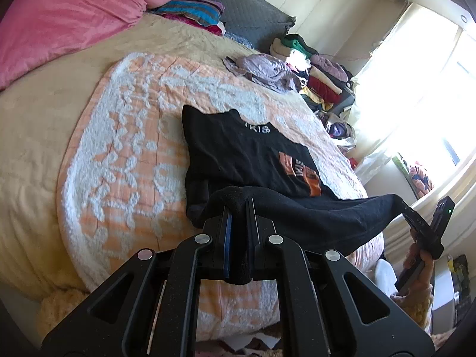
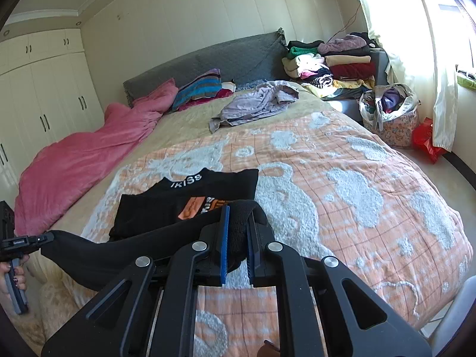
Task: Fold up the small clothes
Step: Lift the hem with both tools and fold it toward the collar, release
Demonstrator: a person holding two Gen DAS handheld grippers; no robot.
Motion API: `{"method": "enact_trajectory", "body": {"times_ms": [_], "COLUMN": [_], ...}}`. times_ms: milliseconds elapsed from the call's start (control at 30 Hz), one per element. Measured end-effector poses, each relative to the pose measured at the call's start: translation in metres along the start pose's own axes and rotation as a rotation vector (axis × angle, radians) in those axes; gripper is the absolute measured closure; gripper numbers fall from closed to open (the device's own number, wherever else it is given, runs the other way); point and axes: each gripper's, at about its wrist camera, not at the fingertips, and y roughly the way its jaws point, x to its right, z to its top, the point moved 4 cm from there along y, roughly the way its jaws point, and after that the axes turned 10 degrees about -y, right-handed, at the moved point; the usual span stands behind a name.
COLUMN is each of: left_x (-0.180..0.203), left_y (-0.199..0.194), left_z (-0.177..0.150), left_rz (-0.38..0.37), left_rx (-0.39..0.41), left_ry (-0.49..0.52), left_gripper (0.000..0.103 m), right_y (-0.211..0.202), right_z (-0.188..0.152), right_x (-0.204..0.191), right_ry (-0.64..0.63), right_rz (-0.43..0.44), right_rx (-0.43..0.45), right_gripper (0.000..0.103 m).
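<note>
Pinching 2 corners, left gripper [image 1: 238, 205] and right gripper [image 2: 239, 214] stretch soft black shirt [image 1: 255, 154] (orange print).

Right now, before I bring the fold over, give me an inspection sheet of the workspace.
Surface: bed with orange-and-white quilt over a beige cover.
Job's things: black T-shirt partly folded on the quilt; its near edge lifted off the bed and stretched between both grippers.
Clutter: crumpled lilac garment, pink blanket, striped folded stack near the headboard.
Grippers: left gripper and right gripper, jaws both shut on the shirt edge.
Cables: thin wire on the wall above the clothes heap.
Surroundings: clothes heap, full bag, wardrobe, curtained window.
</note>
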Motion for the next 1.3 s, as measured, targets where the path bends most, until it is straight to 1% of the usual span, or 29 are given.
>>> {"method": "enact_trajectory", "body": {"times_ms": [300, 633, 800, 967, 1100, 1300], "left_x": [0.0, 0.003, 0.0, 0.004, 0.005, 0.005], "left_y": [0.016, 0.029, 0.038, 0.047, 0.058, 0.074], "left_z": [0.027, 0.051, 0.065, 0.078, 0.088, 0.098], "left_rz": [0.016, 0.029, 0.041, 0.063, 0.091, 0.113], "left_rx": [0.037, 0.069, 0.088, 0.116, 0.125, 0.128], "left_ry": [-0.012, -0.021, -0.036, -0.02, -0.007, 0.007], "left_gripper": [0.101, 0.101, 0.101, 0.101, 0.101, 0.101], "right_y": [0.019, 0.046, 0.063, 0.08, 0.096, 0.118], "right_z": [0.022, 0.045, 0.055, 0.063, 0.065, 0.062], "right_x": [0.001, 0.001, 0.003, 0.005, 0.01, 0.017], "right_ry": [0.018, 0.013, 0.015, 0.004, 0.012, 0.035], "right_rz": [0.003, -0.035, -0.033, -0.043, -0.05, -0.05], "right_rx": [0.039, 0.059, 0.062, 0.063, 0.057, 0.038], "right_gripper": [0.094, 0.094, 0.094, 0.094, 0.094, 0.094]}}
